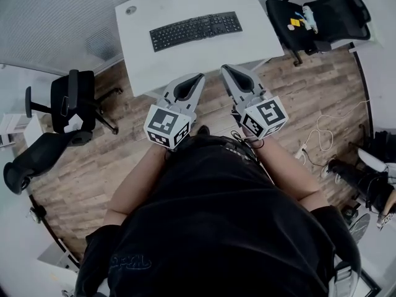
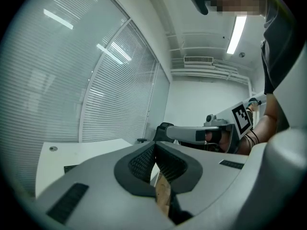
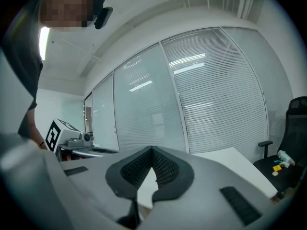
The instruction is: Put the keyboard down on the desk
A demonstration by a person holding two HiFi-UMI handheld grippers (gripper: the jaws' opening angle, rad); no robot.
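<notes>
- while left gripper (image 2: 153,146) and right gripper (image 3: 152,150) jaws are pressed together, nothing sits between them.
- flat black plastic keyboard (image 1: 195,31) lies on white desk (image 1: 179,60), well ahead of both jaw tips.

The person wore a black short-sleeved shirt (image 1: 216,215) and thin black bands (image 1: 249,142) at the right wrist. The left gripper (image 1: 200,76) and right gripper (image 1: 224,67) had pale grey shells, black dimpled pads (image 2: 144,162) and cubes (image 1: 167,127) bearing black-and-white square markers.
</notes>
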